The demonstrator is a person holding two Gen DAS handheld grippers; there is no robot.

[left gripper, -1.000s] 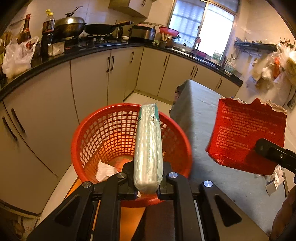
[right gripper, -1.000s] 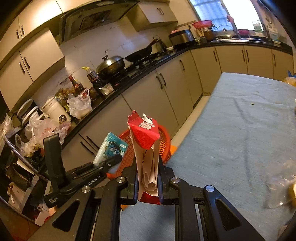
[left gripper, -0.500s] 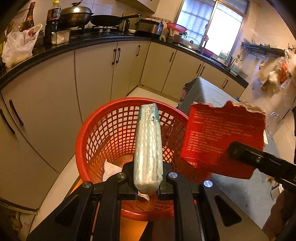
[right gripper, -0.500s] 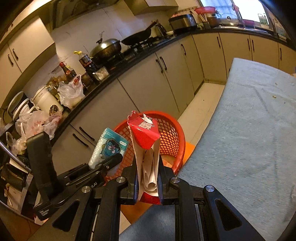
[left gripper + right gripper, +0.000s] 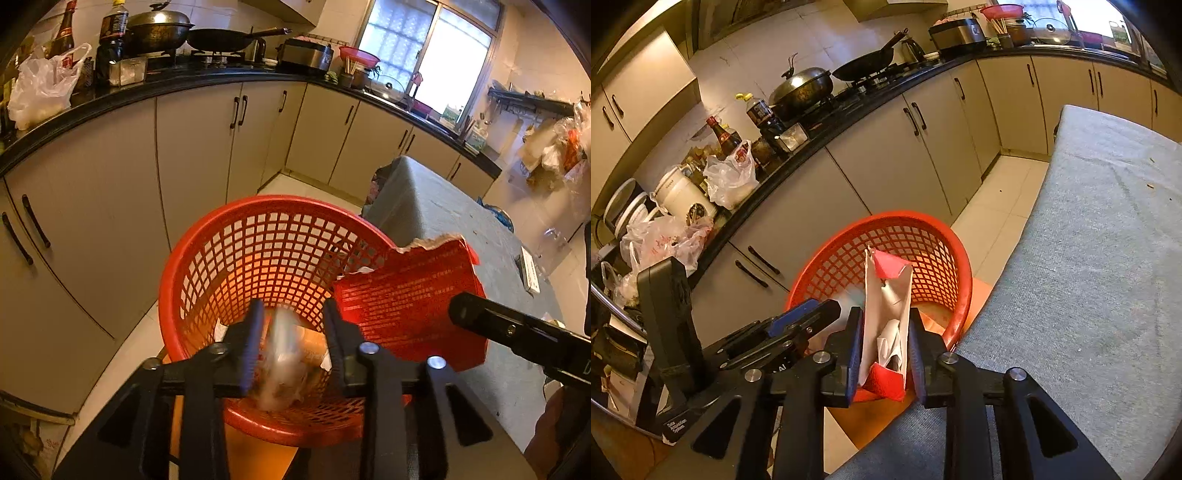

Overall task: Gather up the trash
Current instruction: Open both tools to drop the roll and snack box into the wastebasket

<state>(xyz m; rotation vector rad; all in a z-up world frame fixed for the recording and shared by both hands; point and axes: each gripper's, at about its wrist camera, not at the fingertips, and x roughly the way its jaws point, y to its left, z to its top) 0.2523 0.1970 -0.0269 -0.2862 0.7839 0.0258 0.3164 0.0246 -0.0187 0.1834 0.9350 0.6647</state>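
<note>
A kitchen, with pale cabinets (image 5: 192,166) curving under a dark counter, frames the drop-off stage of a trash collection. A grey-covered worktop (image 5: 1089,258) runs along the right, and just beside its near end stands the red mesh basket (image 5: 273,258) on the floor. Both claws hang over the basket's mouth. The left claw (image 5: 291,343) is opening, its jaws clear of a pale packet (image 5: 282,362) that shows only as a blur between them, apparently falling into the basket. The right claw (image 5: 884,347) is also opening, though the torn red-and-white carton (image 5: 886,314) stands upright between its jaws, the pads close against its sides; whether they press it cannot be told. The step in hand looks like release. Next, the right claw likely needs to part wider so the carton drops inside the rim, not onto the worktop's edge. The basket's bottom is largely hidden behind the claws, and the packet's markings are unreadable.
</note>
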